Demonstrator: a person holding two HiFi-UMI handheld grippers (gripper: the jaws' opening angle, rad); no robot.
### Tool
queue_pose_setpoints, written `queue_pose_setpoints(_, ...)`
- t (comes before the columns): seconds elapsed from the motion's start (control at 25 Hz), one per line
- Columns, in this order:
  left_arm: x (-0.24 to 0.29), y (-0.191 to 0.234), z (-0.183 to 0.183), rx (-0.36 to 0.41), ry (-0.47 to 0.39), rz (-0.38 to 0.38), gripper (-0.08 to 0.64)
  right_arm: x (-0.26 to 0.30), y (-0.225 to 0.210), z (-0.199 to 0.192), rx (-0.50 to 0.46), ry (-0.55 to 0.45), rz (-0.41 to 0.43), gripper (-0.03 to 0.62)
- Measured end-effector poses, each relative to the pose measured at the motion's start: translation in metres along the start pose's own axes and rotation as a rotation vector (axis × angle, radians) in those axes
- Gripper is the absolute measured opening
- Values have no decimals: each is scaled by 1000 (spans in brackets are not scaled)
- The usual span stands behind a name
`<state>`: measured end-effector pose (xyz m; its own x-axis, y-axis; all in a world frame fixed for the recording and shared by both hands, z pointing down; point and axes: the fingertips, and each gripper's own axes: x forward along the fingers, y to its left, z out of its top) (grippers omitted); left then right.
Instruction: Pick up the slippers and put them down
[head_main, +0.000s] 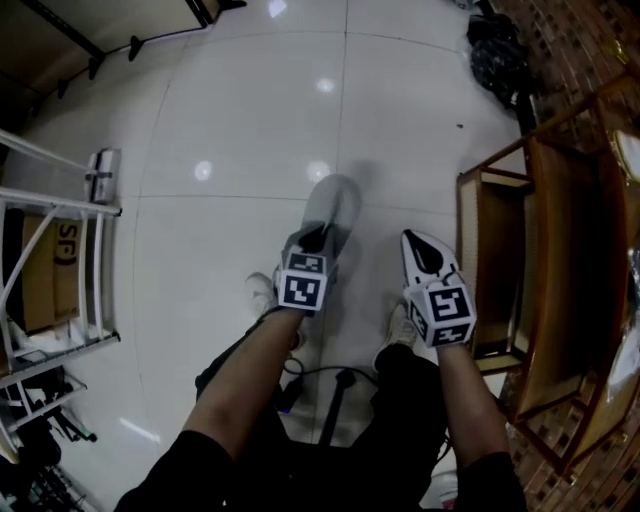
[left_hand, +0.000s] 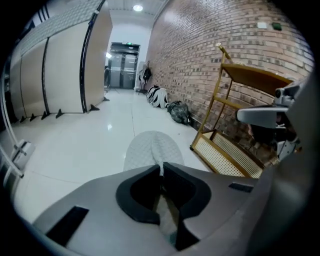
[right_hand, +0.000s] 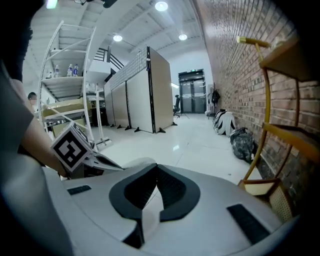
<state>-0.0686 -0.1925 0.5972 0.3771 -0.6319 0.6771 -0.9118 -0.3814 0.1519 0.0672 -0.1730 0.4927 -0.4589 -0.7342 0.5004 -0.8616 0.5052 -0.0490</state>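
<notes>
A pale grey quilted slipper (head_main: 335, 205) sticks out ahead of my left gripper (head_main: 318, 240), toe pointing away over the white tiled floor. In the left gripper view the jaws (left_hand: 161, 172) are shut on the slipper's (left_hand: 152, 147) rear edge. My right gripper (head_main: 422, 243) is alongside, to the right, near the wooden rack. Its dark pads (right_hand: 157, 170) meet at the tips, and nothing shows beyond them. From the right gripper view the slipper (right_hand: 136, 162) appears as a pale hump beside the left gripper's marker cube (right_hand: 71, 146).
A low wooden rack (head_main: 500, 260) stands close on the right against the brick wall. White metal shelving (head_main: 60, 270) with a cardboard box is on the left. Dark bags (head_main: 495, 50) lie by the wall ahead. The person's feet (head_main: 262, 292) and a black cable (head_main: 340, 385) are below.
</notes>
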Motion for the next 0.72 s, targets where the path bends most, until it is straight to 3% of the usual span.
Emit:
queue_pose_setpoints(0.2,45,0,-57,-68,68,-42,15,21,3,-39,74,49,22,9)
queue_pose_setpoints(0.4,88,6,-125,-125,163,-23,15,22,9,-69,133,102,61,9)
queue_pose_setpoints(0.6,103,6,-152,-150,200,1,15,36,-9,-79,206,106,23,9)
queue_pose_setpoints(0.72,103,7,-164,-147,219,5,15,51,-21,-110,183,167,-8,9)
